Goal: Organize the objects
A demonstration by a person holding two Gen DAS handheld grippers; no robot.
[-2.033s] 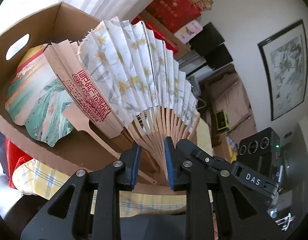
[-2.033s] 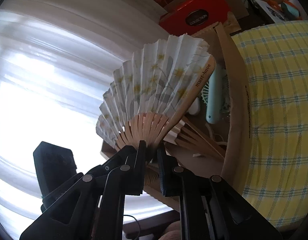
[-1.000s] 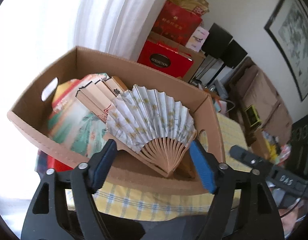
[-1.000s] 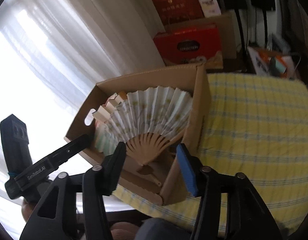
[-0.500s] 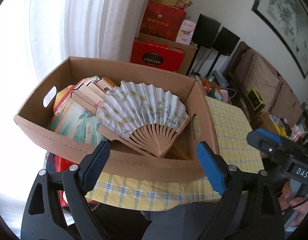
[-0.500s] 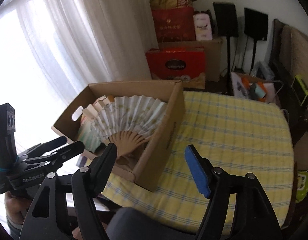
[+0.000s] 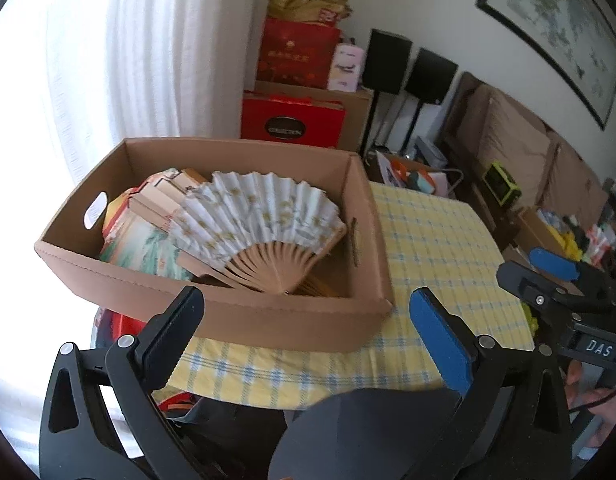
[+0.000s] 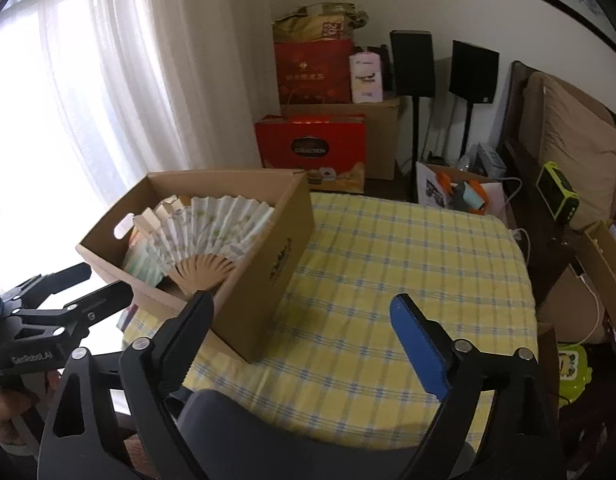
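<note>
1. Both your grippers, left gripper (image 7: pixel 308 320) and right gripper (image 8: pixel 300 332), have just been opening; jaws wide apart, nothing between them.
2. One white floral fan (image 7: pixel 256 216) lies spread in the cardboard box (image 7: pixel 292 322), likely open to rest flat on the pile.
3. At least two more fans (image 7: pixel 148 216) sit under it; exact count hidden.
4. One box on the checked tablecloth (image 8: pixel 408 264), otherwise bare.

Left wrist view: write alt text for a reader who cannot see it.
An open white paper fan with wooden ribs lies on other fans in a cardboard box standing on a yellow checked tablecloth. The left hand-held gripper, jaws wide and empty after just opening, frames the box from the near side.
</note>
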